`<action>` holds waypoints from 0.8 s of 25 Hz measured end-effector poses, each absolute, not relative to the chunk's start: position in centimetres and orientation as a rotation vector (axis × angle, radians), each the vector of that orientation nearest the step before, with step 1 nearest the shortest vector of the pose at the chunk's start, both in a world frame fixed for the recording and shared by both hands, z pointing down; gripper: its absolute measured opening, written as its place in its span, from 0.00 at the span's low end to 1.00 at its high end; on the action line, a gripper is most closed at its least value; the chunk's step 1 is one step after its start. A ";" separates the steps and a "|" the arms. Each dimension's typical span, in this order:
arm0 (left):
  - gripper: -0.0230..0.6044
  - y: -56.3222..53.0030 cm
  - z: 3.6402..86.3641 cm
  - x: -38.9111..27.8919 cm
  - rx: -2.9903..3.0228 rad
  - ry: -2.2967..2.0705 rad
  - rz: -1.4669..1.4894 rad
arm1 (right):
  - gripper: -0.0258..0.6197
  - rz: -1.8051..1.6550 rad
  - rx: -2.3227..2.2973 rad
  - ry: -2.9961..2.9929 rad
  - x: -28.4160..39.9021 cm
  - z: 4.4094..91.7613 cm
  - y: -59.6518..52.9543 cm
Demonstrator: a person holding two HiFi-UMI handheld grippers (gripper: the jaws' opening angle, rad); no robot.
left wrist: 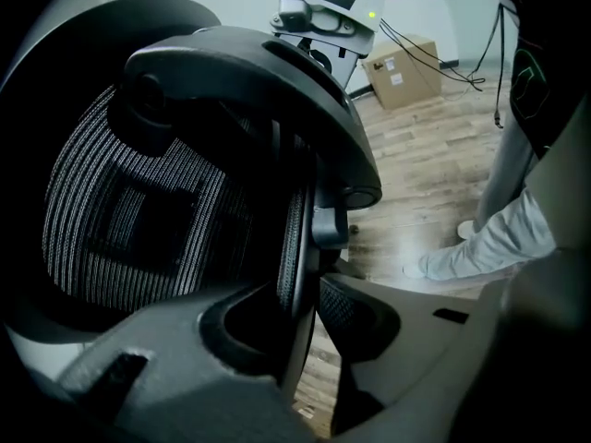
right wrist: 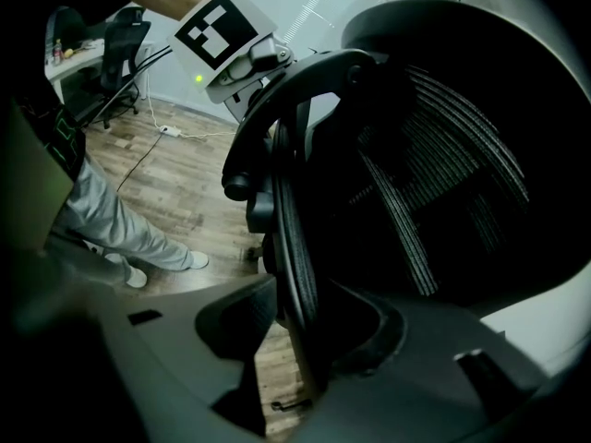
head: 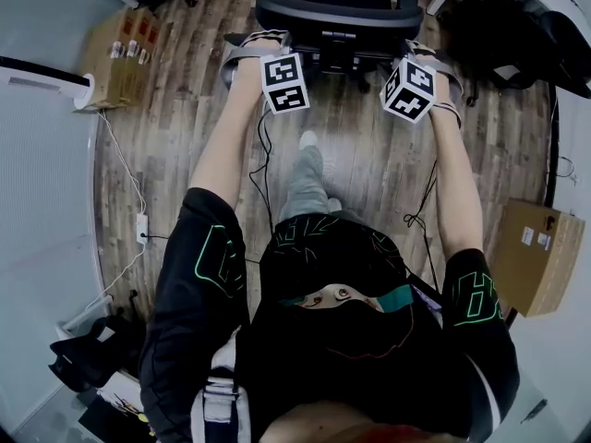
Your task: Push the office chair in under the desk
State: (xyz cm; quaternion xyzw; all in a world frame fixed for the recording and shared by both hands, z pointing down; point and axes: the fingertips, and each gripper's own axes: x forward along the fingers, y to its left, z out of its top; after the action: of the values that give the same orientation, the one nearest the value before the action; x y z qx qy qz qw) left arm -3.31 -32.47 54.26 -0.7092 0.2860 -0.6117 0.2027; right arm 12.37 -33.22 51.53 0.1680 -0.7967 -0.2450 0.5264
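Left gripper (left wrist: 309, 312) and right gripper (right wrist: 295, 330) each clamp one edge of the chair (head: 337, 7) back. Uneven pushing may swivel it sideways, or a grip may slip.

The chair (head: 337, 7) is black, its back a striped mesh. The floor (head: 369, 164) under the chair is grey-brown planking. The box (head: 120, 53) left of the chair is tan with red marks.

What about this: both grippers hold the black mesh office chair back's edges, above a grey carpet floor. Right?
Not quite. The floor is brown wood planks, not grey carpet, as the head view shows. The left gripper and right gripper do each hold an edge of the black mesh office chair back.
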 end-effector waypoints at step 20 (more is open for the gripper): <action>0.24 -50.2 54.2 -9.4 -1.933 0.755 -1.723 | 0.29 -0.573 0.467 -1.892 6.4 51.5 -50.2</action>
State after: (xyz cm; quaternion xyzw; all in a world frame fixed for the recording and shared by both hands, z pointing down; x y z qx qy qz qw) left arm -9.44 -50.19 54.23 -0.6990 0.2731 -0.6231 0.2204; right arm 6.41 -50.16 51.53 0.1955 -0.7915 -0.2397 0.5271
